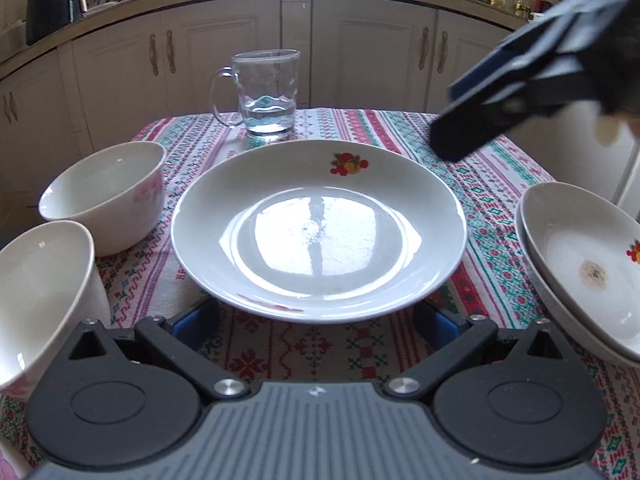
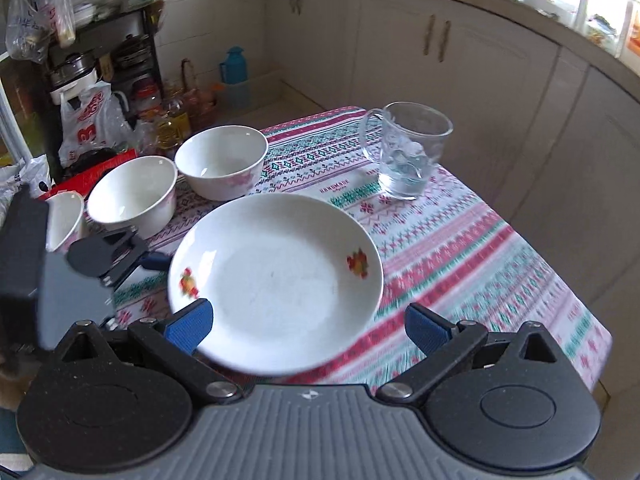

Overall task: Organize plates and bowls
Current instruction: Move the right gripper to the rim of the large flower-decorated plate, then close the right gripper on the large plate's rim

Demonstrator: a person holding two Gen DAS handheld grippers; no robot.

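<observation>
A large white plate (image 1: 320, 228) with fruit prints lies on the tablecloth in front of my left gripper (image 1: 318, 320), which is open with its blue pads at the plate's near rim. Two white bowls (image 1: 108, 196) (image 1: 40, 296) stand to its left. Two stacked plates (image 1: 580, 268) sit at the right. My right gripper (image 1: 472, 116) hovers above the table's far right. In the right wrist view my right gripper (image 2: 308, 326) is open above the plate (image 2: 276, 280); bowls (image 2: 222, 162) (image 2: 134, 196) and a third (image 2: 64, 220) stand left.
A glass mug (image 1: 268, 94) with some water stands at the far edge of the patterned tablecloth (image 1: 312, 356); it also shows in the right wrist view (image 2: 408, 150). Kitchen cabinets (image 1: 360, 52) run behind the table. A cluttered shelf (image 2: 88, 48) stands left.
</observation>
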